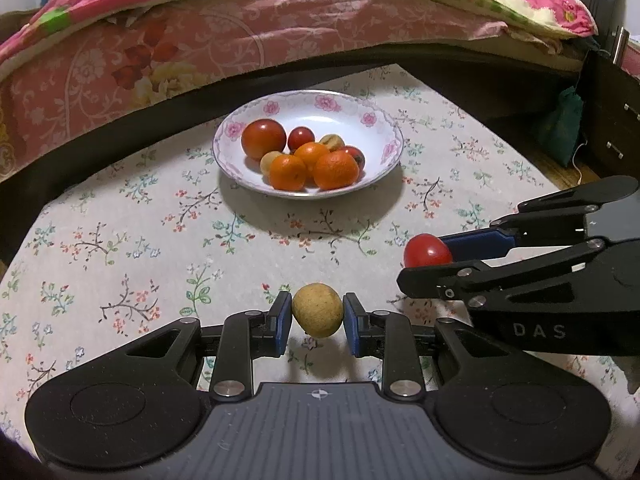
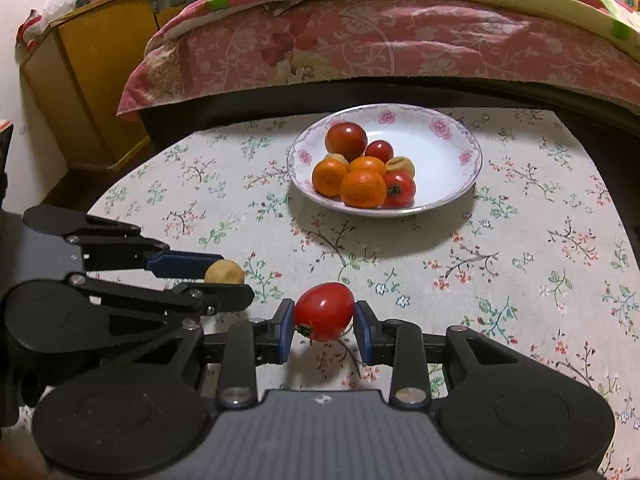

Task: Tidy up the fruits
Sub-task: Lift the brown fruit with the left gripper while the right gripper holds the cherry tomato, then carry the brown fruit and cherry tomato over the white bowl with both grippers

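Fruit in two places: most piled in plate (image 1: 308, 194), two pieces being carried. Holding tan, rough-skinned round fruit (image 1: 317, 310) in left gripper (image 1: 317, 316), clear of the floral cloth, own shadow falling on the cloth beneath. Jaws closing on it from both sides, blue pads (image 1: 282, 322) pressing its flanks at mid-height; narrow gap, filled entirely by the fruit. Holding red tomato (image 2: 324, 311) in right gripper (image 2: 325, 320) the same way, stem end turning down toward the left pad, jaws pinching across its width, nothing else touching.

Sitting side by side, both grippers angling down toward the plate, each visible in the other's view; tomato appearing just beside the tan fruit, apart, not touching. Probably lifting both together to deliver in one pass, judging from the shared heading.

Resting farther along the counter (image 1: 120, 240), well apart from both grippers: plate with pink flower rim, carrying a cluster of oranges (image 1: 335, 170), more tomatoes and smaller yellowish fruit, bunching toward the near left side. Leaving bare white surface on the far right side, likely the sensible drop zone. No loose fruit showing on the cloth.

Running behind the counter: bed (image 1: 200, 40) with pink floral bedding; yellow cabinet (image 2: 92, 92) at left in the right wrist view.
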The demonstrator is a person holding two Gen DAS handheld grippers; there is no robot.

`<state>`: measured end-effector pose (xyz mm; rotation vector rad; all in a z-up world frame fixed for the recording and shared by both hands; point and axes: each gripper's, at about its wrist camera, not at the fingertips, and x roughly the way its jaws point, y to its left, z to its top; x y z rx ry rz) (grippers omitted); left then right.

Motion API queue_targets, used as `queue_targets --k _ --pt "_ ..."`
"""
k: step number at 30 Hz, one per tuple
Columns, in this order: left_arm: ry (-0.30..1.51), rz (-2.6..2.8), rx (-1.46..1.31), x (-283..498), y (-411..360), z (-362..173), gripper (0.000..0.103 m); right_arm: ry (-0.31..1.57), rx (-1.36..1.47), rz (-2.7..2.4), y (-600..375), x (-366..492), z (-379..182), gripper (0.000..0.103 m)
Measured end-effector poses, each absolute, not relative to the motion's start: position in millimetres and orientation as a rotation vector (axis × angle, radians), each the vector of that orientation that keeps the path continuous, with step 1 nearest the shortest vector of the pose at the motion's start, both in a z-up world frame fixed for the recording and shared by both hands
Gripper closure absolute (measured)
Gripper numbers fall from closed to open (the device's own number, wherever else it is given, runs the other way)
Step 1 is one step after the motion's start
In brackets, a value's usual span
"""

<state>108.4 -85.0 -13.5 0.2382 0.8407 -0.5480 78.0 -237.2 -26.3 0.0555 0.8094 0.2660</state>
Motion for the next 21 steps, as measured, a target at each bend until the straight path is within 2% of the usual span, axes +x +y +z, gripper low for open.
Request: queue_targets --k 13,21 --pt "0.78 -0.528 0.207 129 -85 9 0.068 0.747 0.089 0.239 -250 90 -8 0.073" --pt "0.907 -0.543 0.096 113 -60 -8 0.066 0.755 0.118 0.229 -259 92 -11 0.073"
